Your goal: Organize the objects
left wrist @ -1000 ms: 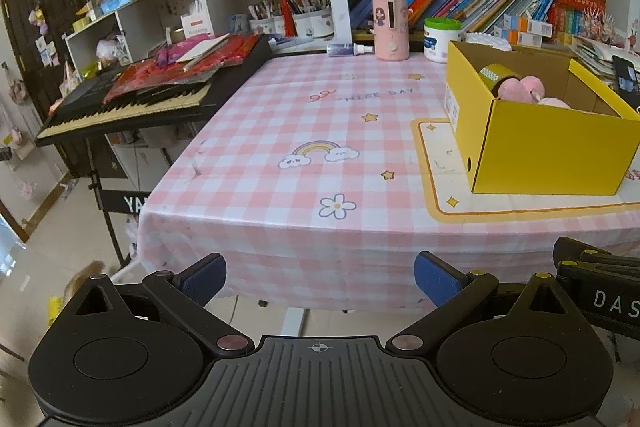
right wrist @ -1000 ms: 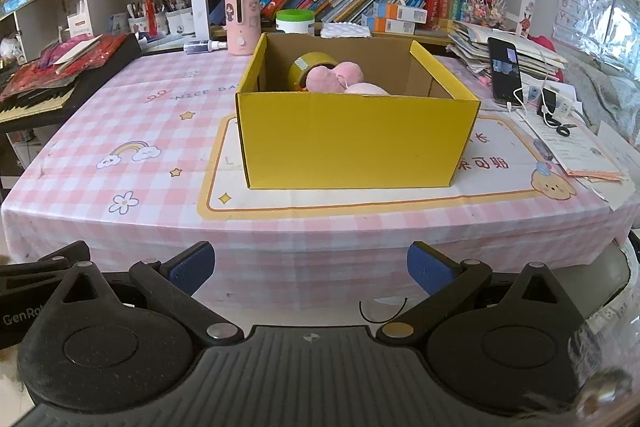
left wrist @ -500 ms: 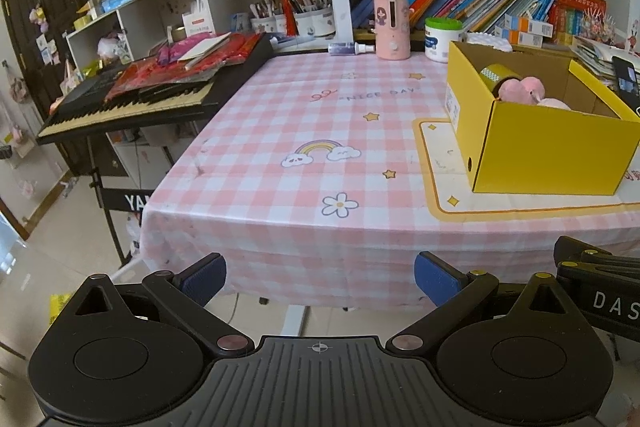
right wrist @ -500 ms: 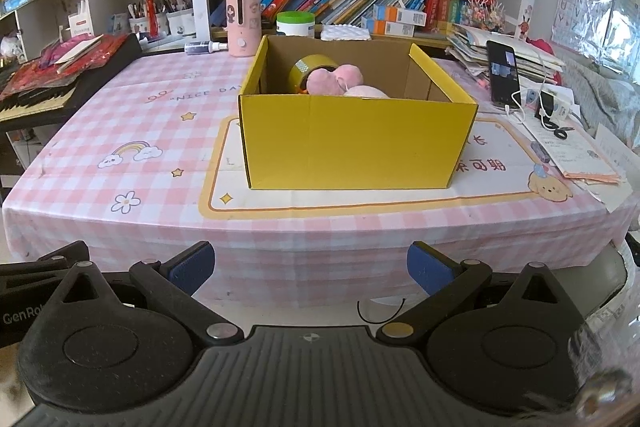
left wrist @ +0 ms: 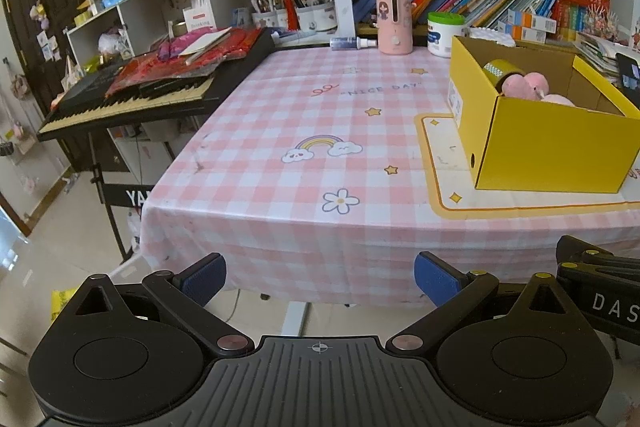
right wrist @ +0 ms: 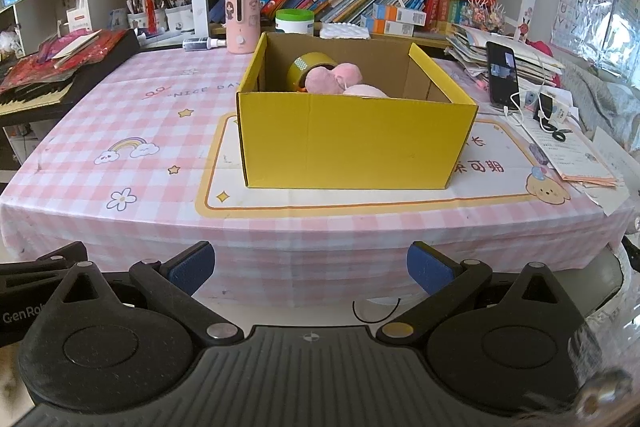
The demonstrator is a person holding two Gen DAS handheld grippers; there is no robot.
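a: right wrist view first. what's biggest?
b: the table (right wrist: pixel 168 115) under its pink checked cloth. next the yellow box (right wrist: pixel 352 143), open-topped, standing on a cream mat (right wrist: pixel 360 201) toward the table's near edge, right of centre.
a: and inside the box?
b: a pink plush toy (right wrist: pixel 340 79) against the far wall, with a roll of tape (right wrist: pixel 310 69) touching it on the left, tilted on its side.
a: anything at the far edge?
b: a pink cylinder (right wrist: pixel 241 20) and a green-lidded jar (right wrist: pixel 295 22), both upright. a phone (right wrist: pixel 502 75) leans near the right edge.
a: the grippers?
b: right gripper (right wrist: pixel 310 269) hangs off the near edge, jaws spread wide, nothing between them. left gripper (left wrist: pixel 320 275) is the same, beside the near left corner.
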